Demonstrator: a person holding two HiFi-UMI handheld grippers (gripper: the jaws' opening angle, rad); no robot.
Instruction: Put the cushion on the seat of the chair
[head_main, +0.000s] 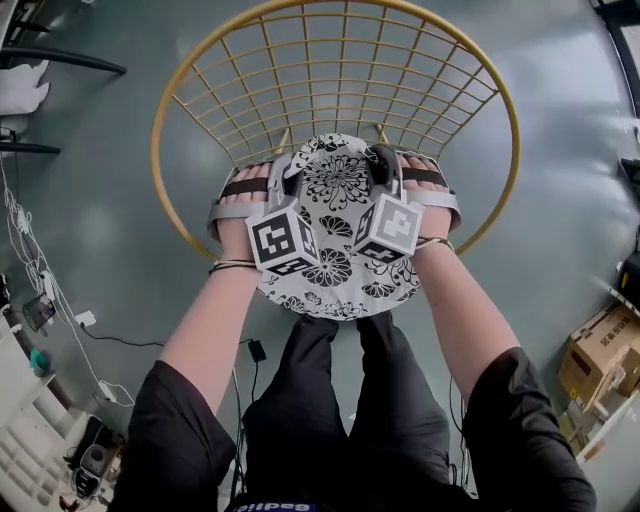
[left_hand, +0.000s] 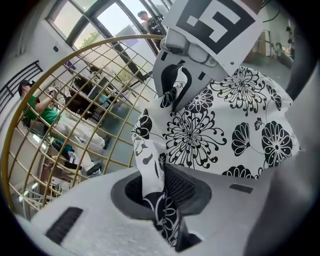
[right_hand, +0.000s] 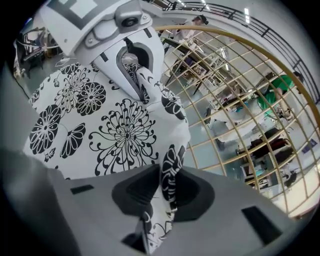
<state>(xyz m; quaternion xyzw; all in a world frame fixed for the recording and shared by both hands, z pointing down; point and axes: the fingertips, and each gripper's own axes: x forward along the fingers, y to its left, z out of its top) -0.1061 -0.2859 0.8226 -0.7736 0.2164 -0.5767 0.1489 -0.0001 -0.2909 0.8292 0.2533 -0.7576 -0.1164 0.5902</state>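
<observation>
A round white cushion (head_main: 340, 215) with black flower print hangs between my two grippers, over the front of the gold wire chair (head_main: 340, 70). My left gripper (head_main: 290, 180) is shut on a fold of the cushion's left edge, and my right gripper (head_main: 382, 170) is shut on a fold of its right edge. In the left gripper view the fabric (left_hand: 225, 115) is pinched in the left gripper (left_hand: 159, 185), with the right gripper (left_hand: 175, 85) across from it. In the right gripper view the right gripper (right_hand: 167, 190) pinches the cushion (right_hand: 100, 115); the left gripper (right_hand: 135, 65) holds the far edge. The chair's seat is hidden under the cushion.
The chair's gold rim (head_main: 160, 110) curves round both hands. Cardboard boxes (head_main: 600, 370) stand at the right, cables (head_main: 50, 290) and a white shelf (head_main: 30, 440) at the left. The person's legs (head_main: 340, 400) stand just before the chair. Seated people (left_hand: 40, 110) show beyond the wire back.
</observation>
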